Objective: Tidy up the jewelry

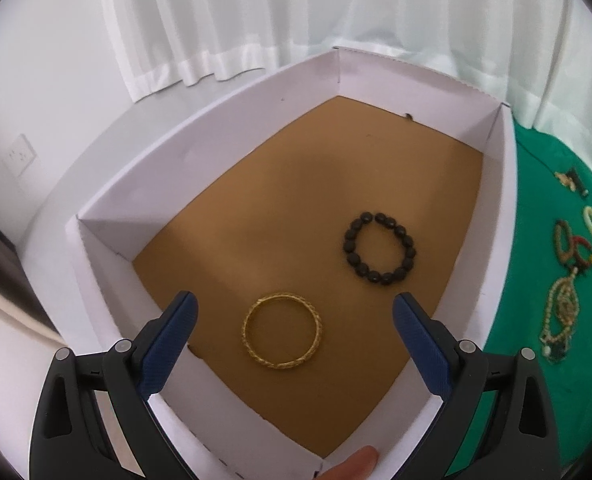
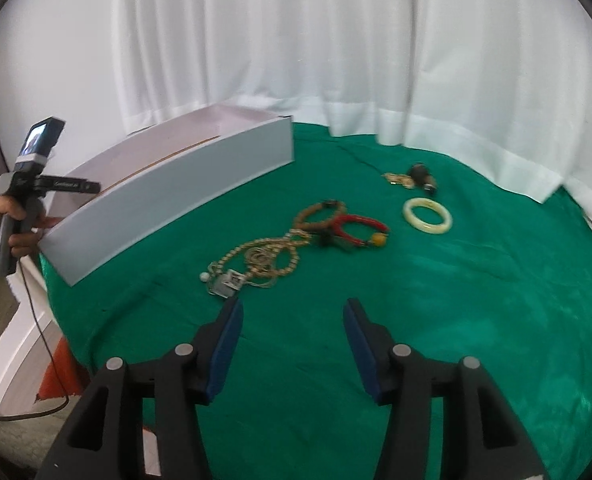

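Inside the box, near its front wall, gold bangle lies below the spread, empty left gripper (likely just dropped), while the right gripper, part-open and empty, faces the necklace tangle.

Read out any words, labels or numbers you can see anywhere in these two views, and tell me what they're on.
Nothing can be read.
White lettering on the black bar of the left tool's handle: too small and blurred.
Small lit screen above it: blurred.
White box and jewelry: no text visible.
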The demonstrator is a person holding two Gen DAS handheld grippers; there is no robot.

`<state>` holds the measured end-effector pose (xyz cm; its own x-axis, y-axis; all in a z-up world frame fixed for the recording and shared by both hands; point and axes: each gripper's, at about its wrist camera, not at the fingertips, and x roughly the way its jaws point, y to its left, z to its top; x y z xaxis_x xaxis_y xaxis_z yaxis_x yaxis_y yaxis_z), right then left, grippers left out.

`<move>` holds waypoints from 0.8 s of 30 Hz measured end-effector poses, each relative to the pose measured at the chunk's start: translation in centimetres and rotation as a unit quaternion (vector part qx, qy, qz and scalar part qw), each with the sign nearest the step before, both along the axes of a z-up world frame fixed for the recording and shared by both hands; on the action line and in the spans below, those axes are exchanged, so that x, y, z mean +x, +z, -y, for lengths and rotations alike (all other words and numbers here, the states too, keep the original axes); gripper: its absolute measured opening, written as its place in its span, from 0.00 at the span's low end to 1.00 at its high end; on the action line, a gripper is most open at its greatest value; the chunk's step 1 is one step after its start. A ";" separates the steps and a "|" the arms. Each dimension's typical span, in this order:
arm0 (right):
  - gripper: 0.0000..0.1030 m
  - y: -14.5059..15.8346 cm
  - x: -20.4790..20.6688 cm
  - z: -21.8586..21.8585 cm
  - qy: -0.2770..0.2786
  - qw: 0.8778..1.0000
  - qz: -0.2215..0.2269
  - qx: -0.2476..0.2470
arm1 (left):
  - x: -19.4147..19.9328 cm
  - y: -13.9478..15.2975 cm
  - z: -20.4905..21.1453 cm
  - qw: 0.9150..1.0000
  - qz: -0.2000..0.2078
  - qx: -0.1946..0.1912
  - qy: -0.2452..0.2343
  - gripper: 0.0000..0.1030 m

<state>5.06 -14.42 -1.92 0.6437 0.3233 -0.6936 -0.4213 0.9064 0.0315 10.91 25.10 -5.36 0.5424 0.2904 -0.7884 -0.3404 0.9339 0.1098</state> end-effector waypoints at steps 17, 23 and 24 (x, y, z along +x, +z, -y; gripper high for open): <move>0.78 -0.1 -3.5 1.5 -0.040 0.998 0.029 -0.032 | -6.6 7.5 6.6 0.990 0.131 -0.021 -0.038 0.97; 0.82 0.0 -4.6 2.3 -0.055 0.997 0.039 -0.047 | -7.3 6.0 12.0 0.986 0.115 -0.062 -0.100 0.97; 0.84 0.0 -4.7 2.3 -0.056 0.996 0.039 -0.049 | -7.4 5.6 12.9 0.986 0.111 -0.066 -0.107 0.97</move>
<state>0.40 -16.76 -1.94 0.7248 0.1794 -0.6653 -0.3148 0.9451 -0.0881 3.47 12.23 0.29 0.7436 0.0536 -0.6665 -0.1368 0.9879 -0.0731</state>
